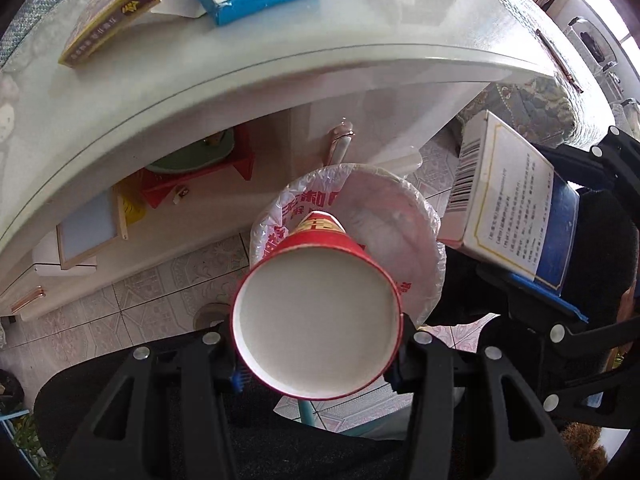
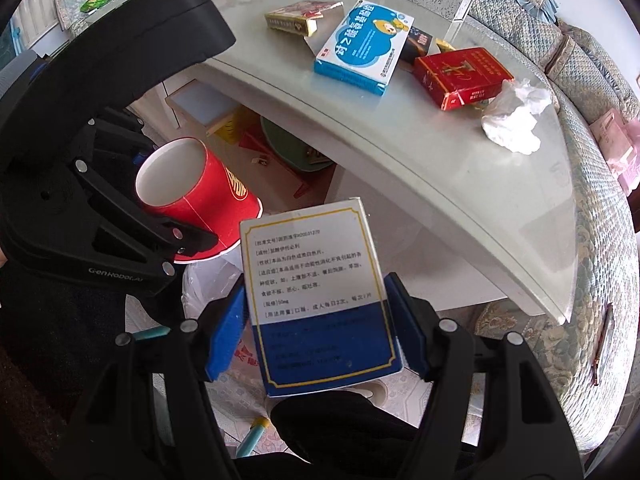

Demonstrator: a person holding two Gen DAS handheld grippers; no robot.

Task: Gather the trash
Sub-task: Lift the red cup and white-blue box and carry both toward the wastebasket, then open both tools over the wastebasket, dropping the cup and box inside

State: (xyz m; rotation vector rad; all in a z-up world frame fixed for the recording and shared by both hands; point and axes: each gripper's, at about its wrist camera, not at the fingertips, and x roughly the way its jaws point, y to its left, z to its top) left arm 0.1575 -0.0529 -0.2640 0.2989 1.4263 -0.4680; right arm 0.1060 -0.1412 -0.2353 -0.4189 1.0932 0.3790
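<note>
My left gripper (image 1: 318, 354) is shut on a red paper cup (image 1: 316, 320), held mouth toward the camera, directly above a bin lined with a clear plastic bag (image 1: 404, 236). The same cup (image 2: 196, 196) shows in the right wrist view, clamped by the left gripper (image 2: 176, 236). My right gripper (image 2: 316, 332) is shut on a white and blue medicine box (image 2: 320, 304), its blue pads pressing both sides. That box (image 1: 508, 208) hangs to the right of the bin in the left wrist view.
A white glass-topped table (image 2: 460, 184) carries a blue and white box (image 2: 360, 46), a red cigarette pack (image 2: 460, 76), a yellow-edged box (image 2: 296, 20) and crumpled tissue (image 2: 512, 120). A patterned sofa (image 2: 592, 240) curves round it. Tiled floor (image 1: 152, 292) lies below.
</note>
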